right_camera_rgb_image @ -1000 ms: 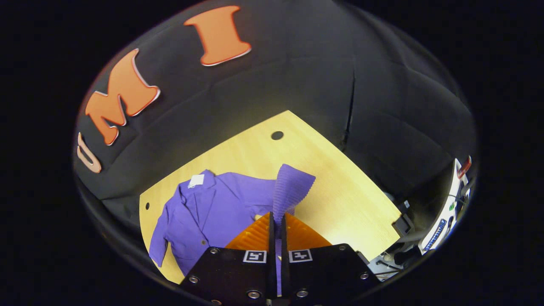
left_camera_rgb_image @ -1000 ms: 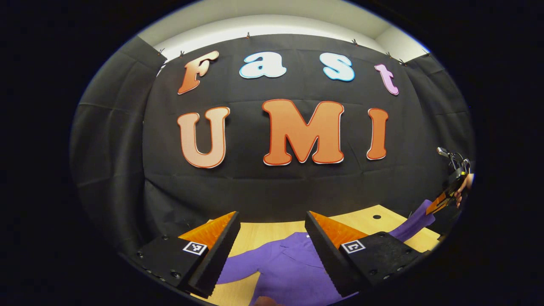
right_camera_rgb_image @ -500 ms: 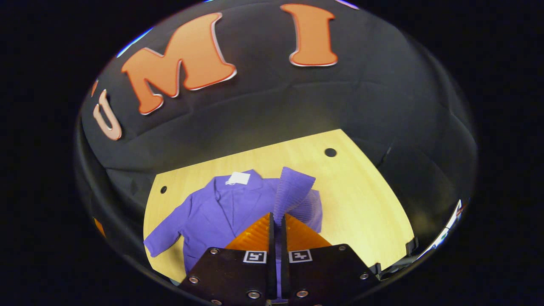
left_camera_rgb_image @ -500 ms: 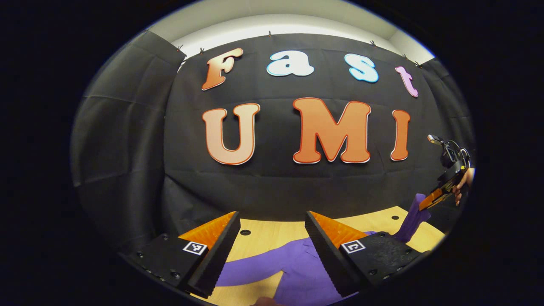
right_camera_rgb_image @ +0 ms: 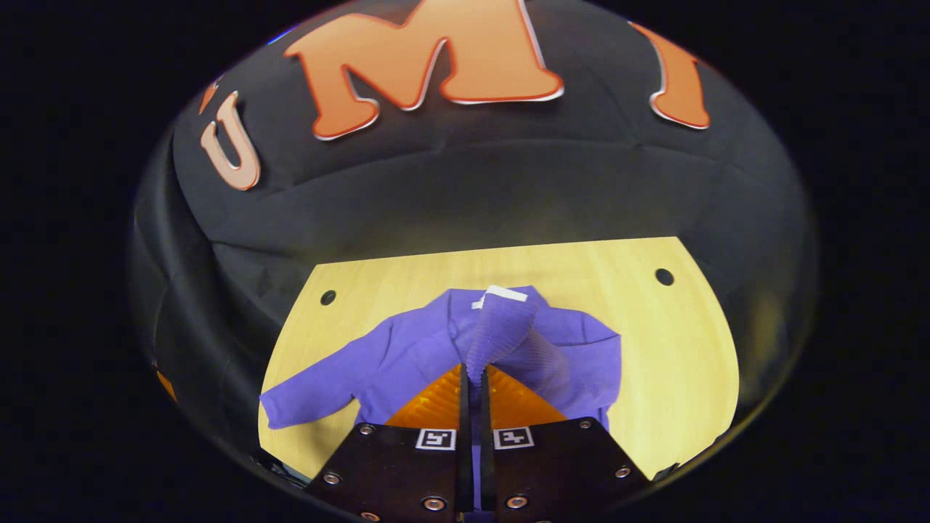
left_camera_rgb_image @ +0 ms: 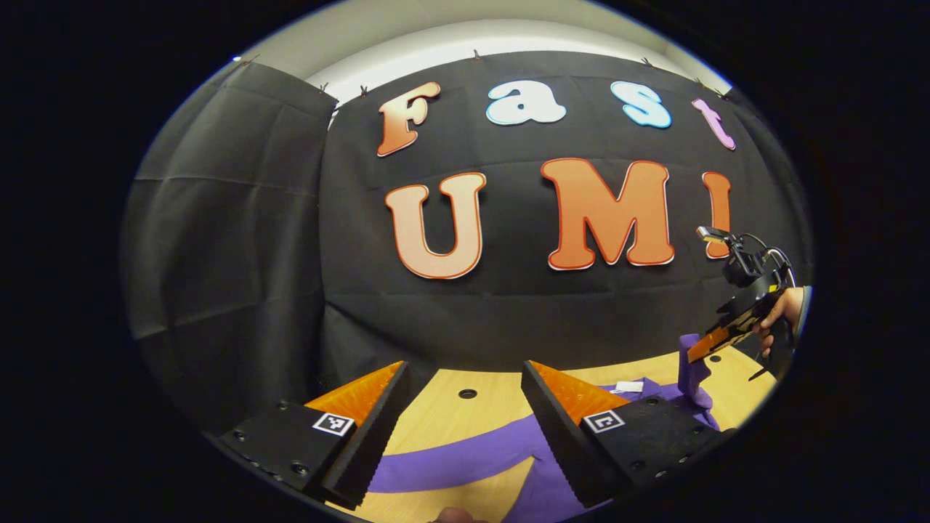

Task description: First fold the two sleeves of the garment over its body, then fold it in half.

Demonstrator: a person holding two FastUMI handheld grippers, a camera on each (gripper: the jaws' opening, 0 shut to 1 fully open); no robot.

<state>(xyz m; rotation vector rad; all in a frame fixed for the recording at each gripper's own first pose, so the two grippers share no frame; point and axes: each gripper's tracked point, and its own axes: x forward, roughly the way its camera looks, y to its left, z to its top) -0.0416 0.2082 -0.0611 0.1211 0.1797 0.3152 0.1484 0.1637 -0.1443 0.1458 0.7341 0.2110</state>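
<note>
Pale wooden tabletop, ringed by black cloth booth walls, carries a purple long-sleeved garment laid flat. One ribbed sleeve is pinched between the closed fingers of the right gripper above the garment's body. The left gripper is held wide apart, empty, above the garment's other sleeve

From where I stand, no wording can be read on the things here. The small white tag at the purple jacket's collar is too small and blurred to make out. The square black-and-white markers on the right hand-held gripper are patterns, not letters.
</note>
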